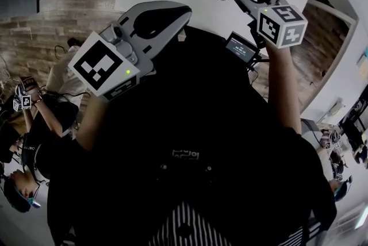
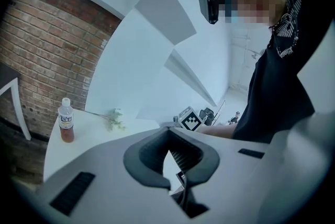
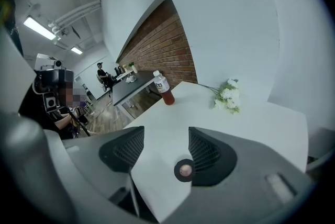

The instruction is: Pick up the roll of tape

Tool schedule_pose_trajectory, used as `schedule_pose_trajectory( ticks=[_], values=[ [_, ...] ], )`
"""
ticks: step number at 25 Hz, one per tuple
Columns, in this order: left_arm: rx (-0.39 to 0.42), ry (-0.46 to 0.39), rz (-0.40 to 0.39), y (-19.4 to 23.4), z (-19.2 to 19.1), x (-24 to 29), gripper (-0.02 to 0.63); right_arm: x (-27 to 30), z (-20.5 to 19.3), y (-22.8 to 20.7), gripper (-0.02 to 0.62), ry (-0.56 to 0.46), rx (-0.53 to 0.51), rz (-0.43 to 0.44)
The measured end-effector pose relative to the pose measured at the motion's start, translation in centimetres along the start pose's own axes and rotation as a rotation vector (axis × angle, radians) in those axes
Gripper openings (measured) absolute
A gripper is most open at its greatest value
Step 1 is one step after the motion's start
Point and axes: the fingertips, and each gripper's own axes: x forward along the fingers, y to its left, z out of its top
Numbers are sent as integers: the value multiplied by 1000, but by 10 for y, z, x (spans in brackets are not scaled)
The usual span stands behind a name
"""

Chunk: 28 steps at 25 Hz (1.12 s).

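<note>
Small black roll of tape (image 3: 184, 170), pale at the core, flat on white surface (image 3: 246, 118). Sits between the spread jaws of right gripper (image 3: 159, 147), just beside the 3 o'clock pad, ungripped. Left gripper (image 2: 178, 182) closed, empty. Surface edge close at 6 o'clock; open top toward bottle (image 3: 163, 88) at 11, flowers (image 3: 228, 96) at 1.

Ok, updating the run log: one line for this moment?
right tool: open, roll of tape between jaws, ungripped | tape: flat on table | left tool: shut, empty

L claw (image 1: 183, 14) grey; blk top (image 1: 190, 141).
</note>
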Motion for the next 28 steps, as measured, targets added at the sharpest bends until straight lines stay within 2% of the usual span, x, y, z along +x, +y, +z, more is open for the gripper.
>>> schedule_pose_trajectory(
  ticks=[10,21,23,26,28],
  values=[
    [10,27,56,-15,-9,-6,6,29,-49,-9,310,113,-13,44],
    [-30,-5,140,-12,-12,-11,6,61,-90,-33,364,233,-38,11],
    [-26,-18,133,-16,-11,-11,6,66,-99,-36,365,251,-78,9],
    [-10,-12,127,-22,-17,-12,6,73,-113,-41,381,296,-213,-20],
    [-8,-13,138,-23,-20,-14,6,79,-122,-45,382,321,-228,-24]
  ],
)
